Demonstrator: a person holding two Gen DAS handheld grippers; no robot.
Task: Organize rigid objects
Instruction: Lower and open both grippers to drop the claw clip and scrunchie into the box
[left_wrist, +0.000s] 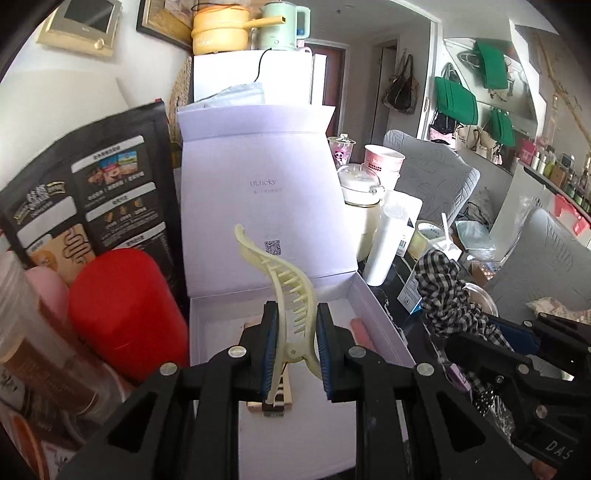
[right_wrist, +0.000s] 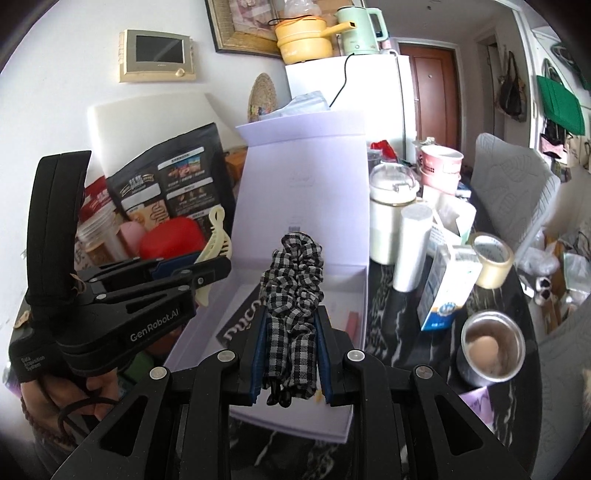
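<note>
A crowded dark counter (right_wrist: 388, 306) carries my landmark, a white box (left_wrist: 380, 317) standing open, its lid (left_wrist: 258, 192) propped upright at the far side. Inside the box I see a pale strip (left_wrist: 364, 330) along its right wall, a small wooden piece (left_wrist: 273, 402) near the front, and a dark printed card (right_wrist: 240, 325) toward the left; the rest of the floor looks bare.

Left of the box stand a black snack pouch (left_wrist: 110, 192) and a red canister (left_wrist: 125, 314); right of it, a white roll (right_wrist: 412, 247), a roll of tape (right_wrist: 493, 260) and a steel cup (right_wrist: 493, 347) with something pale in it.

My left gripper (left_wrist: 295, 349) is clamped on a cream hair claw (left_wrist: 291, 295), held over the box's front left part, the claw's long curve rising up and away toward the lid. My right gripper (right_wrist: 290, 354) is closed on a checked scrunchie (right_wrist: 295, 295), bunched upward, over the box's front middle.

Both grippers point down into the box; the open floor lies directly ahead and below each. I judge the left the nearer to a free patch, so lowering and releasing comes next.
</note>
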